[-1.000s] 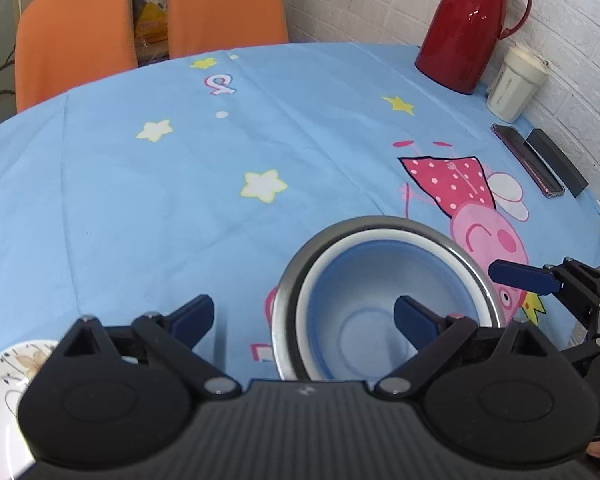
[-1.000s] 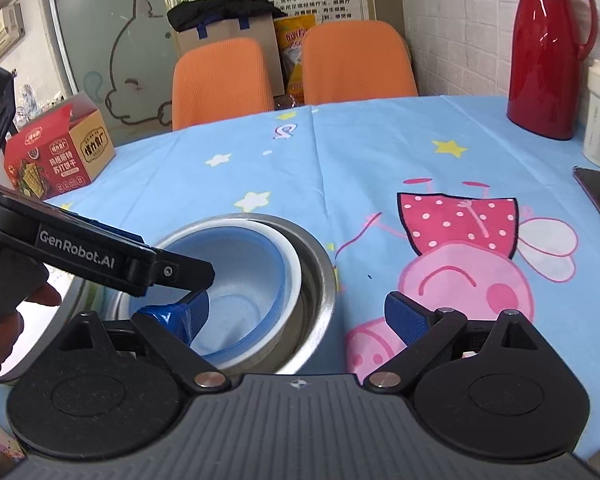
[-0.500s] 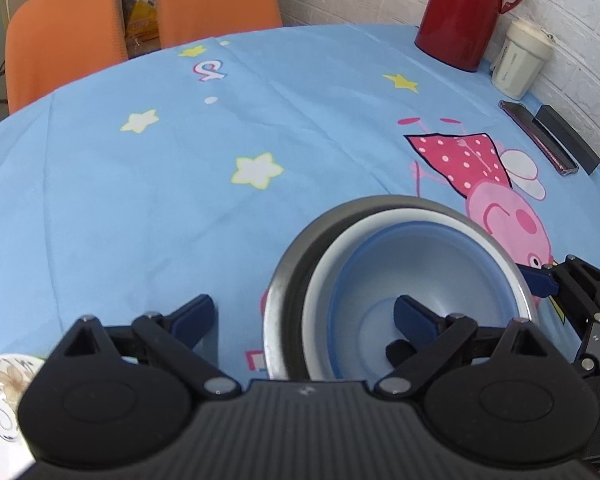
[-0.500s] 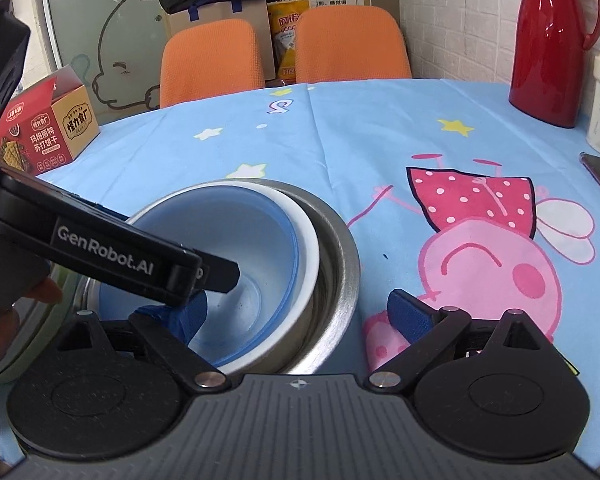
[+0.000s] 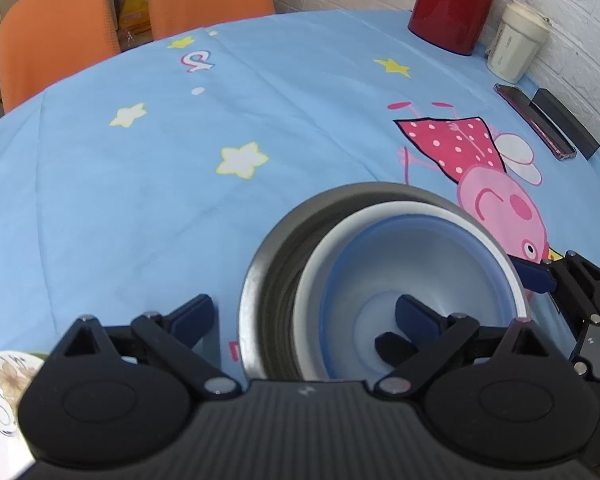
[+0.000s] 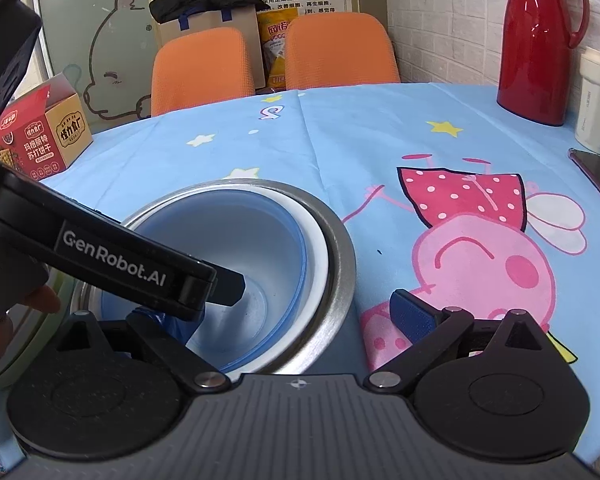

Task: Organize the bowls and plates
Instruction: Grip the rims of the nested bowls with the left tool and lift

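A steel bowl (image 5: 260,280) (image 6: 340,264) stands on the blue cloth with a white bowl (image 5: 380,216) (image 6: 318,240) and a blue bowl (image 5: 420,264) (image 6: 236,232) nested in it. My left gripper (image 5: 304,316) is open across the stack's near wall. One of its fingers (image 6: 224,284) is inside the blue bowl; the other stands apart from the steel rim. My right gripper (image 6: 286,316) also straddles the wall, and its jaws are opening. Its right pad (image 6: 412,312) (image 5: 536,276) is off the steel rim.
A flowered white plate (image 5: 0,384) lies at the near left. A red thermos (image 6: 536,52), a white cup (image 6: 596,104), a phone (image 5: 536,120) and a black box (image 5: 564,124) line the wall side. A cracker box (image 6: 40,136) and orange chairs (image 6: 204,68) stand beyond.
The nested bowls have grown larger and nearer in both views. The left gripper's finger reaches a little deeper into the blue bowl. The right jaws look slightly wider.
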Demonstrator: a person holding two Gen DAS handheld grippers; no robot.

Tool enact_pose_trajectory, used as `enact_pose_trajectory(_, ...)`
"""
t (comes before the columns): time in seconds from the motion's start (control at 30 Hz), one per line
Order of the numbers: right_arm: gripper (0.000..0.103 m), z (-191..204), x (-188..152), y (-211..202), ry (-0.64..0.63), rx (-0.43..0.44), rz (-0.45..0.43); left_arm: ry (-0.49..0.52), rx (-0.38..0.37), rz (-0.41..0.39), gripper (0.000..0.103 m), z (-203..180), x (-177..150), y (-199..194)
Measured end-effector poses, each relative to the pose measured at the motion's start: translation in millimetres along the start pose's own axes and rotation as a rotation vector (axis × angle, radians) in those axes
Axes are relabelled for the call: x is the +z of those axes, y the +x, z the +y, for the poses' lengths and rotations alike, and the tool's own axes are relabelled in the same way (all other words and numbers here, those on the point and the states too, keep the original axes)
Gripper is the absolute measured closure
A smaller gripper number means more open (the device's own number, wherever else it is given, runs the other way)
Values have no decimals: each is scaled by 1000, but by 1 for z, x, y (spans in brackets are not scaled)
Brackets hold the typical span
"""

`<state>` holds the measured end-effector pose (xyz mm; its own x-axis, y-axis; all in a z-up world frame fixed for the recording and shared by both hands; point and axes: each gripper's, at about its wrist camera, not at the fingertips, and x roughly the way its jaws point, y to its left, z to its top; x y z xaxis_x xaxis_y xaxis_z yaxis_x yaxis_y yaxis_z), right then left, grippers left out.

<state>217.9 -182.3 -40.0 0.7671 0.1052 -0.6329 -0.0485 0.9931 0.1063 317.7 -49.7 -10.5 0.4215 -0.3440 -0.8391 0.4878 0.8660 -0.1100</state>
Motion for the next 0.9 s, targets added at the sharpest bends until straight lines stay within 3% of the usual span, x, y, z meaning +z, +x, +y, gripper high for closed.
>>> enact_pose_trajectory(0.2,18,3,0,-5,10,-9,20,15,10,6,3,-4,-2,1)
enact_pose_trajectory(0.53,28,12,-4,-17,-6,83,-16,64,-4,-1,5,-24,-8,1)
enact_pose_trajectory(0.67,26,23,2,-21,-20,83,5,36,-24,36,6,-27,-3,0)
enact_pose_trajectory(0.73,25,19,7,-25,36,111,22,16,-35,50,6,-25,1,-3)
enact_pose_trajectory(0.8,25,19,15,-29,57,126,31,3,-44,31,6,-21,6,-14)
enact_pose_trajectory(0.9,24,39,30,-42,-44,88,-12,-10,-30,-35,6,-14,11,-46)
